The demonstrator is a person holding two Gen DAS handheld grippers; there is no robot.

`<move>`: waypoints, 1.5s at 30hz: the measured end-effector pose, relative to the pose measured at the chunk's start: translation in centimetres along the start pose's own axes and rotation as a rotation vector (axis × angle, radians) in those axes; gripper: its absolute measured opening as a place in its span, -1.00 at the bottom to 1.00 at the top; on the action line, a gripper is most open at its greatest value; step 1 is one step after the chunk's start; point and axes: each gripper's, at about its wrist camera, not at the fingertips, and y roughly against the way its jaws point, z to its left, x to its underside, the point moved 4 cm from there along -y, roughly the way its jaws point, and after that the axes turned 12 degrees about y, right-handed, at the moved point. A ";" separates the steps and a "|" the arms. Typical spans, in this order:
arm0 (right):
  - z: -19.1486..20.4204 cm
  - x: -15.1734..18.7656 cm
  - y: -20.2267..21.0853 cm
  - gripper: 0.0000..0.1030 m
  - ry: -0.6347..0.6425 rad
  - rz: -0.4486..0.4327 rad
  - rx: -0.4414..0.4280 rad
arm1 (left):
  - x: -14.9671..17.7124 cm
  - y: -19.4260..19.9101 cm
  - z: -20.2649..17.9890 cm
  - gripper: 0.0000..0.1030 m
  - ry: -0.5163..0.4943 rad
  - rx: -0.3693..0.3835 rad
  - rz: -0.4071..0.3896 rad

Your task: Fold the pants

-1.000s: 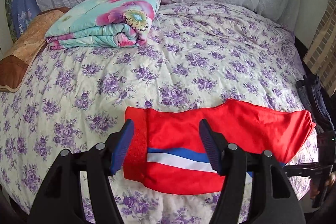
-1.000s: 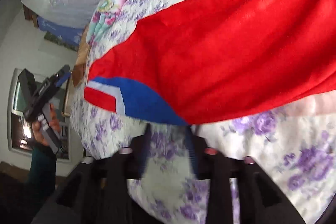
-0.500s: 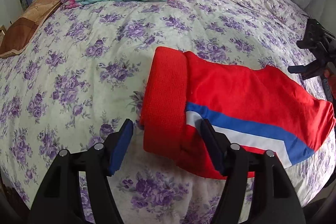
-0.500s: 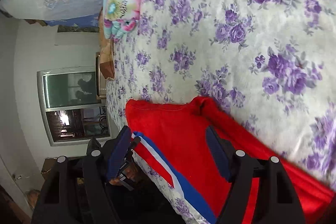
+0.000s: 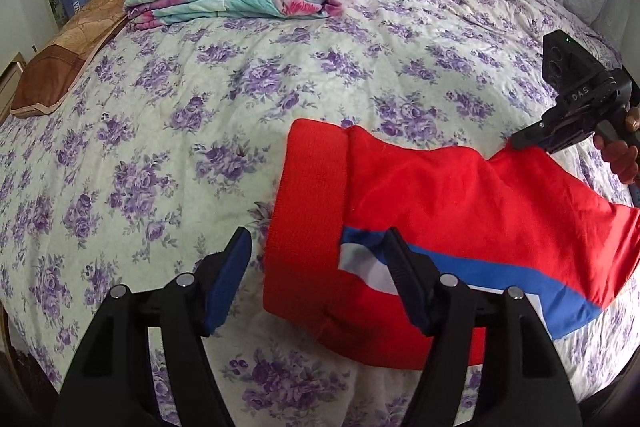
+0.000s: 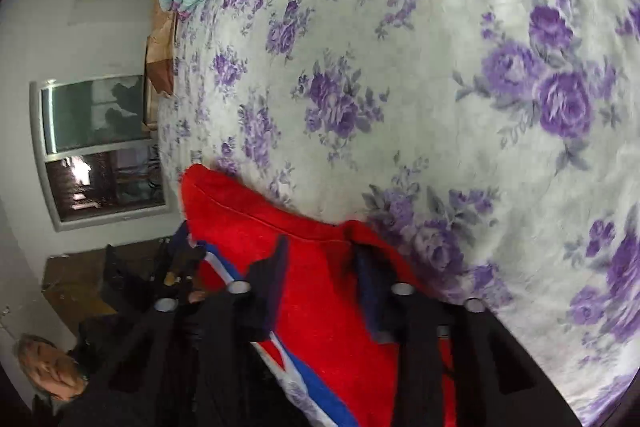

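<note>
Right gripper (image 5: 528, 143) tips at far edge of red pants (image 5: 460, 203) in left wrist view; grip on cloth not determinable. Holding hand (image 5: 622, 155) cut by frame edge. Right wrist view motion-blurred; finger pads (image 6: 268, 291) smeared, jaw gap over cloth unclear. Pants' lower hem hidden behind left gripper (image 5: 316, 279) body.
</note>
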 end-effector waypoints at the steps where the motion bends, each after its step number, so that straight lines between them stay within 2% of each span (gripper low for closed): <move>1: 0.1 -0.3 0.8 -0.82 0.002 -0.028 -0.010 | 0.0 -0.2 -0.3 0.29 -0.011 -0.001 0.002; 3: 0.7 -0.9 1.9 -0.82 0.060 -0.086 -0.023 | 0.4 -1.1 -0.8 0.29 -0.042 -0.026 0.018; 4: 0.4 -1.3 1.7 -0.83 0.067 -0.093 0.010 | 0.6 -1.6 -1.0 0.30 -0.053 -0.036 0.027; 7: -0.4 -1.6 1.3 -0.83 0.033 -0.092 0.039 | 0.6 -2.0 -1.5 0.30 -0.070 -0.044 0.023; 9: -0.7 -1.8 1.5 -0.83 0.039 -0.108 -0.013 | 0.4 -2.2 -1.4 0.32 -0.078 -0.051 0.021; 11: -2.9 -1.7 1.0 -0.82 -0.020 -0.078 0.042 | 0.1 -2.8 -1.2 0.36 -0.080 -0.051 0.030; 16: -3.7 -1.9 0.3 -0.82 -0.030 -0.090 0.036 | -1.0 -1.8 -1.8 0.36 -0.126 -0.055 0.000; 18: -3.4 -1.5 1.4 -0.70 -0.035 -0.086 0.048 | -1.3 -0.5 -1.6 0.36 -0.144 -0.044 -0.016; 19: -3.2 -1.2 2.5 -0.43 -0.025 -0.106 0.061 | -1.5 0.2 -1.5 0.35 -0.149 -0.037 -0.028; 20: -3.0 -0.8 3.9 0.07 -0.016 -0.143 0.076 | -1.9 1.0 -1.4 0.35 -0.150 -0.024 -0.042; 21: -2.8 -0.4 5.3 0.26 -0.017 -0.185 0.085 | -2.3 1.8 -1.2 0.35 -0.145 -0.010 -0.058; 23: -1.9 0.8 6.8 0.30 -0.008 -0.209 0.074 | -3.7 2.8 -1.4 0.33 -0.119 0.037 -0.095; 25: -0.3 2.5 7.5 0.30 0.033 -0.224 0.076 | -5.2 2.8 -2.3 0.33 -0.098 0.098 -0.116; 27: 1.0 4.9 7.5 0.30 0.045 -0.239 0.024 | -6.0 1.7 -4.0 0.33 -0.109 0.161 -0.121; 28: 1.4 6.1 7.4 0.30 0.034 -0.248 0.001 | -6.1 0.7 -4.9 0.33 -0.136 0.162 -0.118; 31: 1.1 10.5 7.4 0.30 -0.013 -0.282 -0.030 | -6.1 -3.1 -6.5 0.29 -0.226 0.100 -0.099; 33: -0.5 13.9 7.5 0.30 -0.085 -0.308 -0.026 | -6.3 -6.0 -5.6 0.23 -0.256 0.011 -0.088; 34: -1.6 15.8 7.5 0.30 -0.131 -0.321 0.005 | -6.4 -7.3 -4.7 0.25 -0.262 -0.033 -0.083; 36: -4.1 20.0 8.1 0.28 -0.186 -0.362 0.126 | -6.6 -9.0 -2.9 0.38 -0.210 -0.007 -0.037; 37: -5.5 22.3 9.0 0.24 -0.239 -0.402 0.144 | -6.7 -9.1 -2.4 0.44 -0.191 0.004 -0.037; 38: -6.8 24.5 10.0 0.09 -0.306 -0.443 0.142 | -6.8 -8.9 -2.5 0.44 -0.194 0.002 -0.038; 40: -8.4 28.7 13.4 0.02 -0.416 -0.557 0.189 | -6.8 -7.7 -3.3 0.37 -0.239 -0.019 -0.060; 42: -9.2 32.2 17.0 0.02 -0.458 -0.653 0.382 | -6.9 -5.3 -4.2 0.29 -0.270 0.000 -0.093; 44: -9.6 35.5 19.8 -0.09 -0.511 -0.709 0.503 | -6.7 -2.6 -4.9 0.29 -0.285 0.040 -0.125; 45: -9.2 36.8 20.9 -0.07 -0.537 -0.744 0.547 | -6.4 -1.3 -5.3 0.29 -0.296 0.057 -0.134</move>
